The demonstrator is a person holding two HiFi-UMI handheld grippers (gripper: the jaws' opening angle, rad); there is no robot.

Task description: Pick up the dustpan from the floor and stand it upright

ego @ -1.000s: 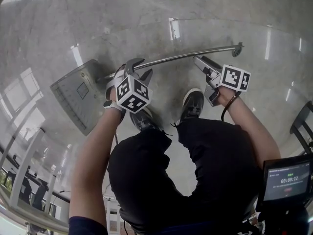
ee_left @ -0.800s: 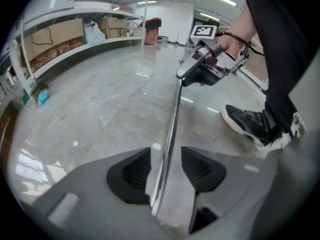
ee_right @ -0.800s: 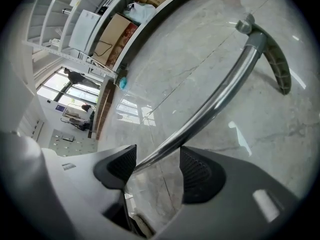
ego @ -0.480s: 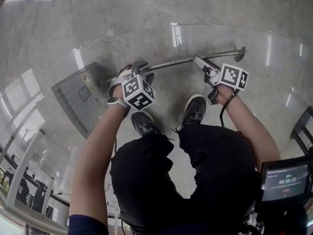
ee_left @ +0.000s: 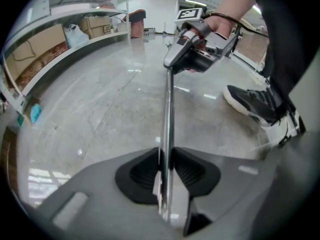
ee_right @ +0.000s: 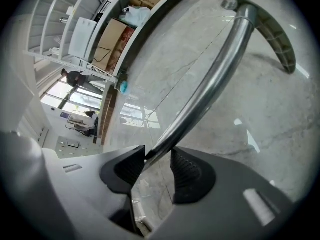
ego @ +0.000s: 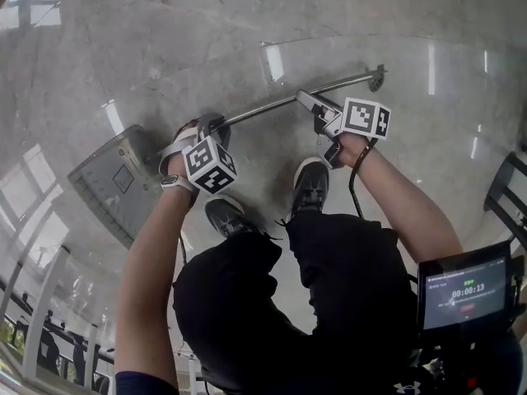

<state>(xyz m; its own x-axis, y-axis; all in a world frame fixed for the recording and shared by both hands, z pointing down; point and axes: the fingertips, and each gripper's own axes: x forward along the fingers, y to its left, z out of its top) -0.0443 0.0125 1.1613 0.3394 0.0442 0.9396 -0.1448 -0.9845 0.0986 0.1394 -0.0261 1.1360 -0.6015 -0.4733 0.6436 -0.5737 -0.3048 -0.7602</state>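
The grey dustpan (ego: pixel 107 183) lies flat on the polished floor at the left, and its long metal handle (ego: pixel 272 101) runs right to a hanging end (ego: pixel 377 77). My left gripper (ego: pixel 210 123) sits over the handle close to the pan. Its jaws are closing, and both black pads press the rod (ee_left: pixel 168 114) at the left gripper (ee_left: pixel 166 166). My right gripper (ego: pixel 309 99) straddles the handle further along. Those jaws are closing too, with the rod (ee_right: pixel 210 89) between the pads of the right gripper (ee_right: pixel 157 164) and a gap still showing on one side.
The person's two shoes (ego: pixel 311 186) (ego: pixel 230 216) stand just behind the handle. Shelving with cardboard boxes (ee_left: pixel 65 29) lines the far side of the floor. A small screen device (ego: pixel 465 290) hangs at the lower right.
Both grippers have sunk onto the handle and their jaws have narrowed around it. The dustpan still lies flat on the floor.
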